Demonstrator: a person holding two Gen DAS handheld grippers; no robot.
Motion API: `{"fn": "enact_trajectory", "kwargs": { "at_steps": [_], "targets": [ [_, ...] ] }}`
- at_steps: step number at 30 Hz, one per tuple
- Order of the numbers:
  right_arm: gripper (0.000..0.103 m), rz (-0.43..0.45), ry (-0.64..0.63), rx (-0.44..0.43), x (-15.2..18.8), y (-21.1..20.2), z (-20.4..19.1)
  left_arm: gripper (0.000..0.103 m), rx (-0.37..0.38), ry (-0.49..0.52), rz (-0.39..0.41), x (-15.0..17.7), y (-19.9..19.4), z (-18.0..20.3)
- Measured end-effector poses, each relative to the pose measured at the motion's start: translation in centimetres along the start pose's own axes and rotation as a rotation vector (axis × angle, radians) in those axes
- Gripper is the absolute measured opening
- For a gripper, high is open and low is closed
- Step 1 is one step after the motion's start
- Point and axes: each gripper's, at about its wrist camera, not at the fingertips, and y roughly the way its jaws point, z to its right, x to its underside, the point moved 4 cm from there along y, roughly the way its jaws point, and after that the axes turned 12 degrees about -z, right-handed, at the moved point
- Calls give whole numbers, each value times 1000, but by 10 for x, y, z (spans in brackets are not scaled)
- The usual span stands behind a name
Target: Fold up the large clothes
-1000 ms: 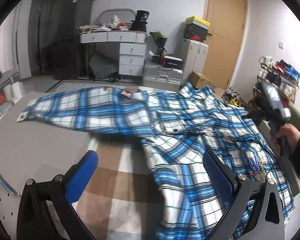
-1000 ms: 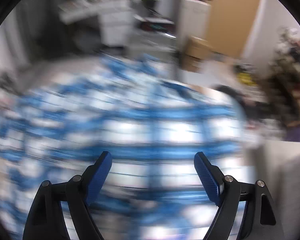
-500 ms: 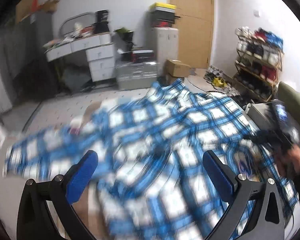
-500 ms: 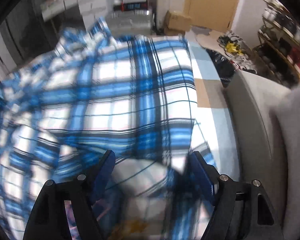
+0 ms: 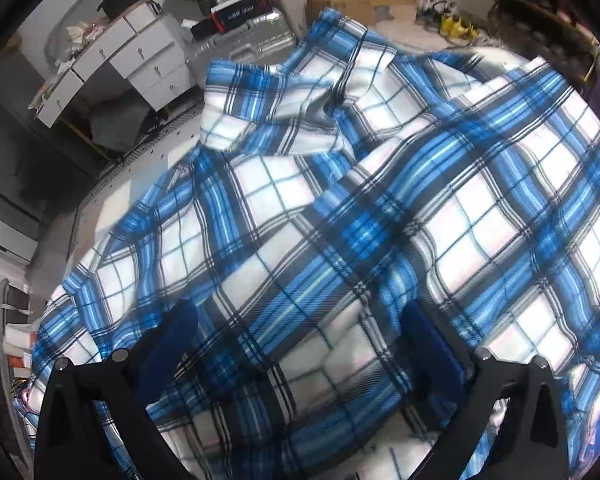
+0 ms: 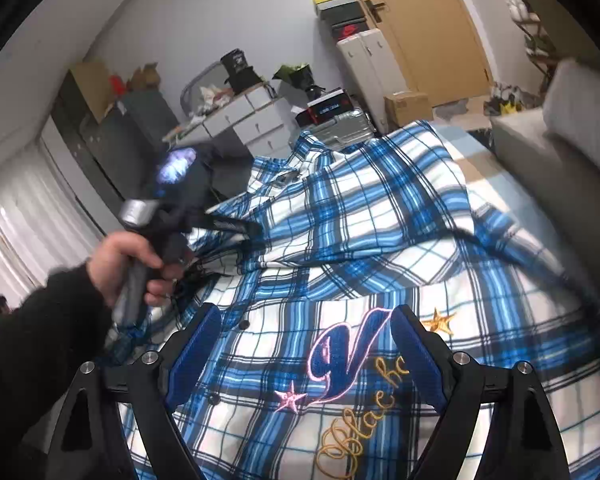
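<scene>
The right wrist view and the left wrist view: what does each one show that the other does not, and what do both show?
Only the right wrist view shows the embroidered V with gold script on the plaid shirt, the person's left hand holding the left gripper's handle, and the wooden door. Only the left wrist view shows the shirt's collar close up, with cloth between the open left gripper fingers. Both show the shirt, the white drawers and open blue-padded fingers.

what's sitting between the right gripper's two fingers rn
In the right wrist view, the plaid shirt's embroidered V logo lies between the open right gripper's fingers.
</scene>
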Motion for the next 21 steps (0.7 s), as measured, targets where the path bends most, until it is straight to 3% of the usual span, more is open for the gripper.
{"fn": "enact_trajectory", "kwargs": {
  "at_steps": [2, 5, 9, 11, 12, 15, 18, 21],
  "targets": [
    [87, -1, 20, -32, -2, 2, 5, 103, 21, 0, -8, 1, 2, -7],
    [87, -1, 64, -71, 0, 2, 13, 100, -35, -12, -24, 0, 2, -28],
    [88, 4, 91, -105, 0, 1, 18, 99, 2, -57, 49, 4, -20, -46],
    [89, 3, 97, -108, 0, 2, 19, 99, -62, -14, -33, 13, -1, -47],
    [89, 6, 95, -107, 1, 2, 18, 101, -74, 4, -32, 19, 4, -46],
    [89, 10, 79, -99, 3, 2, 15, 101, -92, -2, 1, 27, 2, -48],
    [89, 13, 71, -95, 3, 2, 14, 99, -165, 6, -5, 36, -5, -53],
    [90, 11, 87, -104, 4, 1, 18, 99, -151, -12, 88, 58, -45, -78]
  ]
}}
